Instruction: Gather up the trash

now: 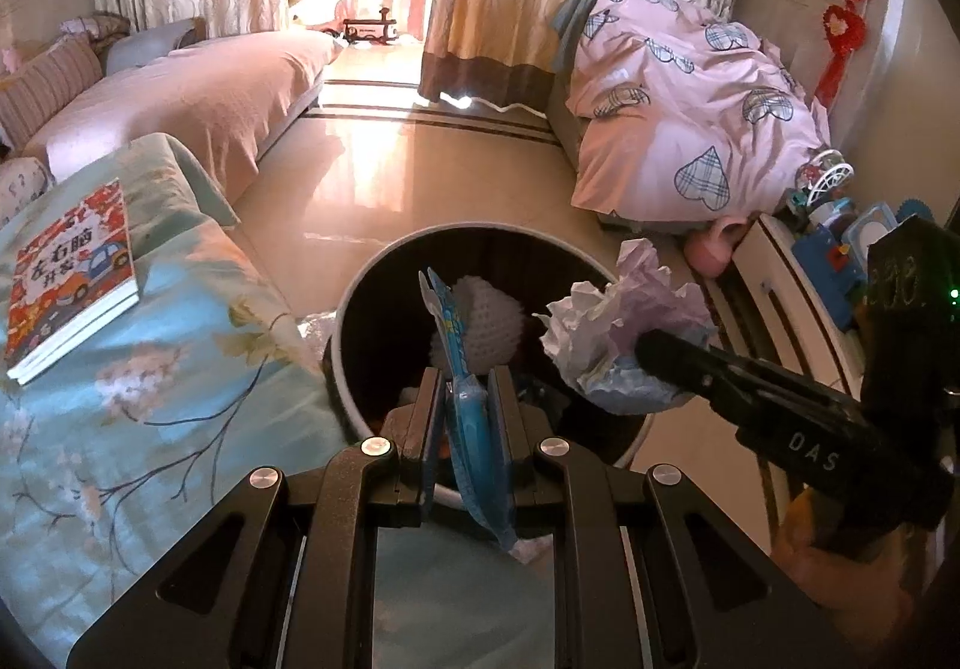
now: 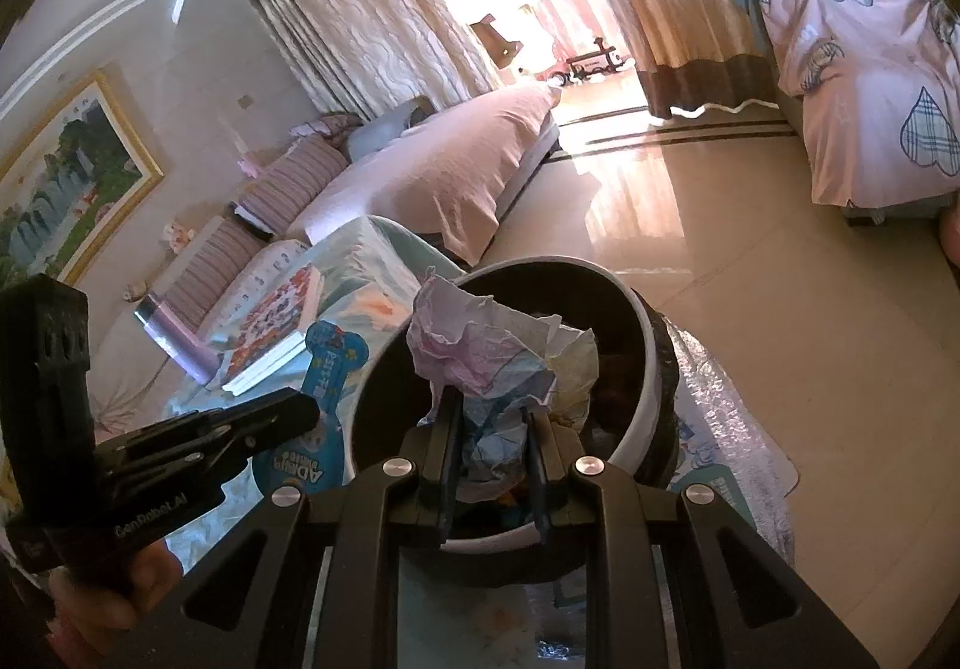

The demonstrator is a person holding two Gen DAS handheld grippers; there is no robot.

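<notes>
— What have I got in the left gripper (image 1: pixel 467 393)?

— I see its jaws nearly closed, pinching a flat blue snack wrapper (image 1: pixel 465 369) on edge. The wrapper stands upright over the open mouth of the round trash bin (image 1: pixel 360 297).

— And my right gripper (image 2: pixel 492 429)?

— Its jaws are narrowly parted and clamped on a crumpled paper wad (image 2: pixel 480 345), white, lilac and pale blue. I hold that wad above the bin's near rim (image 2: pixel 636 309); from the left wrist view it hangs at the bin's right edge.

— Anything already inside?

— A white knobbly ball (image 1: pixel 489 327) lies in the bin. A picture book (image 1: pixel 72 273) lies on the floral blue cover (image 1: pixel 180 399) just beside the bin.
</notes>
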